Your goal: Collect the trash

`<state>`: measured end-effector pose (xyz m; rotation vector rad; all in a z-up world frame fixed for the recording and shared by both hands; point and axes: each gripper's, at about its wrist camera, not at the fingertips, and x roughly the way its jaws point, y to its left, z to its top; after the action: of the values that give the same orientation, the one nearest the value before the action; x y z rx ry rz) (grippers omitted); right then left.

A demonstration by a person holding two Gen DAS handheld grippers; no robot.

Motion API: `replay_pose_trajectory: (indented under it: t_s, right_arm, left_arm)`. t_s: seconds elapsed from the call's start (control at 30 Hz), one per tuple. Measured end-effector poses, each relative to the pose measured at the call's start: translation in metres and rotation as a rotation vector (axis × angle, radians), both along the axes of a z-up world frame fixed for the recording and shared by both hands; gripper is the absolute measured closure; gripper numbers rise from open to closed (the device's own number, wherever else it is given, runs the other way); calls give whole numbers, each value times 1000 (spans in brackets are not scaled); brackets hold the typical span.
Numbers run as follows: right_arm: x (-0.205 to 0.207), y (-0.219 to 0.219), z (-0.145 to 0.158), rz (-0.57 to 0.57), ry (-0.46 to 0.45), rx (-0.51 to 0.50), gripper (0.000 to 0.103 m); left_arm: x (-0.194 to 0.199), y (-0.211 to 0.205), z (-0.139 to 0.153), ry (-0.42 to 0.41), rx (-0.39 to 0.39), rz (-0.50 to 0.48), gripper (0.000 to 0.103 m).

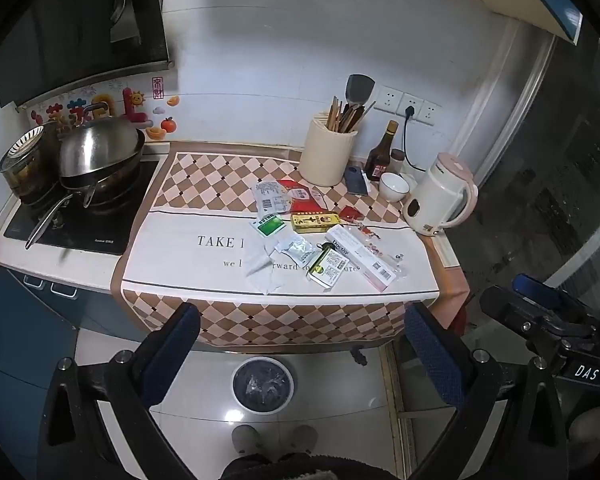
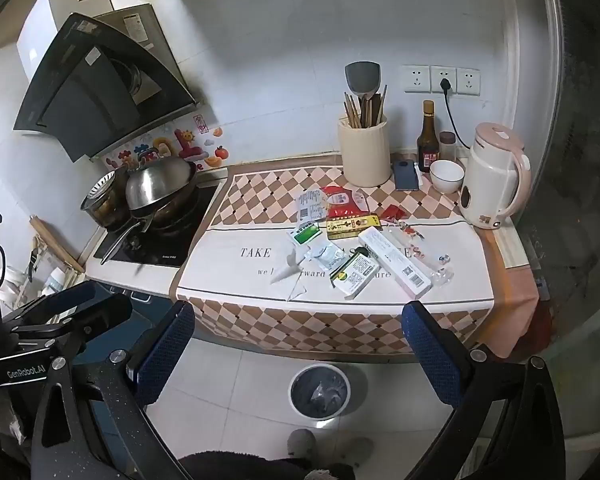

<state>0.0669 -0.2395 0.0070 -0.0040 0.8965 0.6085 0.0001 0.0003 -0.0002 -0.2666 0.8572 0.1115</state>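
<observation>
— What can you read on the cloth [image 1: 188,248]?
— "TAKE", lower left. Your right gripper's body [image 1: 586,372] says "DAS"; the left one's [image 2: 24,372] reads "GenRobot.AI".

Print on the wrappers [image 1: 300,236] too small; range hood [image 1: 72,28] cropped.

On the worktop [image 1: 188,248], a cloth [image 1: 172,236] is lying, and the litter is sitting in a cluster toward its three o'clock half: the tissue [image 1: 260,272] at seven o'clock of the cluster, the long box [image 1: 360,256] at four o'clock, the packets [image 1: 288,196] at twelve o'clock. Behind them, at the wall, the utensil holder [image 1: 327,152] is standing, with the bottle [image 1: 380,156], the bowl [image 1: 394,186] and the kettle [image 1: 440,196] lining up toward three o'clock of it. The pans [image 1: 96,160] are sitting on the hob [image 1: 84,224] at nine o'clock of the cloth, and the bin [image 1: 262,384] is standing on the floor before the worktop, at six o'clock, with wrappers lying in it.
</observation>
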Motion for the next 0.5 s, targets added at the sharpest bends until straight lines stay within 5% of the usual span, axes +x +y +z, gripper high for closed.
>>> replay_pose_trajectory:
  t_s: [0.5]
  right_arm:
    - [14,-4,3,3,0,3,0]
  left_arm:
    - [4,-6,-6,-1,-12,-3,0]
